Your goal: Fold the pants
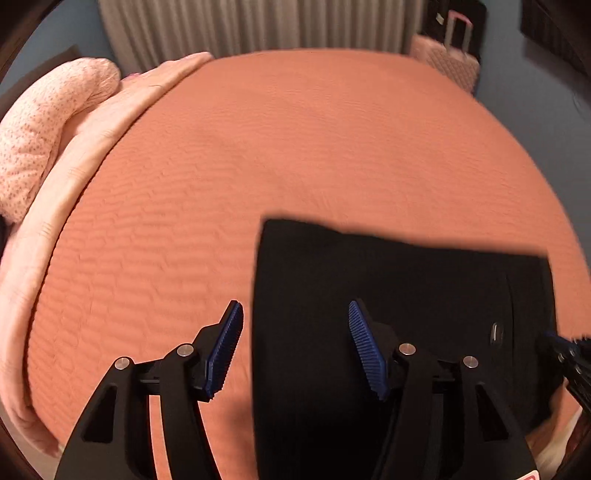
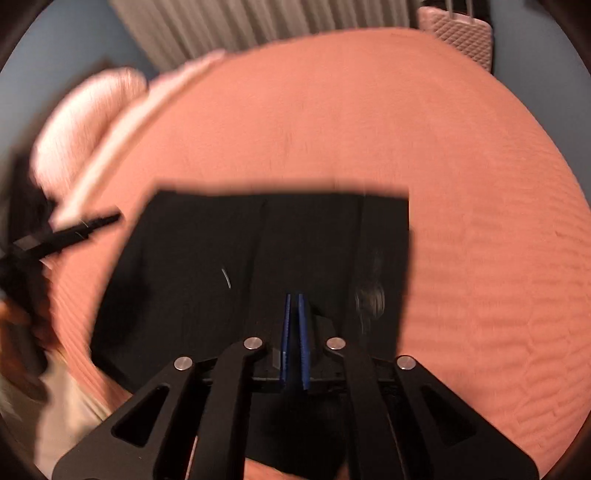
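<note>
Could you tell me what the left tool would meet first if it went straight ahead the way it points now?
Most likely the left edge of the black pants: the open left tool straddles it, one finger over the bedspread. Depth is unclear.

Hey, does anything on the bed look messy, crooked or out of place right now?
Nothing stands out. The black pants lie flat on the orange bedspread as a tidy folded rectangle with straight edges. The pillow sits at the bed's left end.

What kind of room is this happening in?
Most likely a bedroom: black pants lie on a bed's orange bedspread, a pink pillow sits at its edge, and curtains hang behind.
</note>
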The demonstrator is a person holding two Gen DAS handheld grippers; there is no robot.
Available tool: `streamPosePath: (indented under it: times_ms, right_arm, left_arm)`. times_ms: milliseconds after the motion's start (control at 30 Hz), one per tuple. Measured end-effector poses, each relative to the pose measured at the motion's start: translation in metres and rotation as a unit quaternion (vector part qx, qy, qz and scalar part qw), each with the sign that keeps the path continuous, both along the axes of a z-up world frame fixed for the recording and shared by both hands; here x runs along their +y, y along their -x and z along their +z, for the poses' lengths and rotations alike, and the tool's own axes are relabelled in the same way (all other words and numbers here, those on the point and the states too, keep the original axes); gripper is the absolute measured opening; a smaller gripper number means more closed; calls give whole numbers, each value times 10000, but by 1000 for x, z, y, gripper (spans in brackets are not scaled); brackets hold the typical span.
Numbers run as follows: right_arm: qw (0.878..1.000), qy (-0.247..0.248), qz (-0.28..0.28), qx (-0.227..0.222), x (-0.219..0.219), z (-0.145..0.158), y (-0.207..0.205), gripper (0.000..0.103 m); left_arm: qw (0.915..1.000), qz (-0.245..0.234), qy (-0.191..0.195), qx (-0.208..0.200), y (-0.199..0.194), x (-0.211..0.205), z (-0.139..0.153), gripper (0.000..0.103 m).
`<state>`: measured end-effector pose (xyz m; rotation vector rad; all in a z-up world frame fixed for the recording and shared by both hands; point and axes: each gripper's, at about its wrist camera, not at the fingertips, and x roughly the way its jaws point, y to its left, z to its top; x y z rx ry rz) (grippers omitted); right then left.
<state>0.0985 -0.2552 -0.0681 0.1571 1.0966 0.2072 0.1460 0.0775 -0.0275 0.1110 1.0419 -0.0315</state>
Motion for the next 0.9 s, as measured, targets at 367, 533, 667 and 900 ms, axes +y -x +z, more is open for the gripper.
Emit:
streamPosePath:
  times_ms: [367,533,667,900]
  right_arm:
    - [9988,-347,-343,-97,-21,19,58,0]
    - [9988,404,264,-119,2,9,52,0]
    - [9994,-136,-223,-207,-8,30,66,5]
    - [9981,-283,164,-519,31,50,48,6]
  left_arm:
    - [9974,-81,-680,238,79,-16,-34,61]
    - [9978,82,-532,398,80,2,-43,66]
    - [9980,202,-361,472,83,8,-30,66]
    - [9988,76,-115,464,98,-15,-14,70]
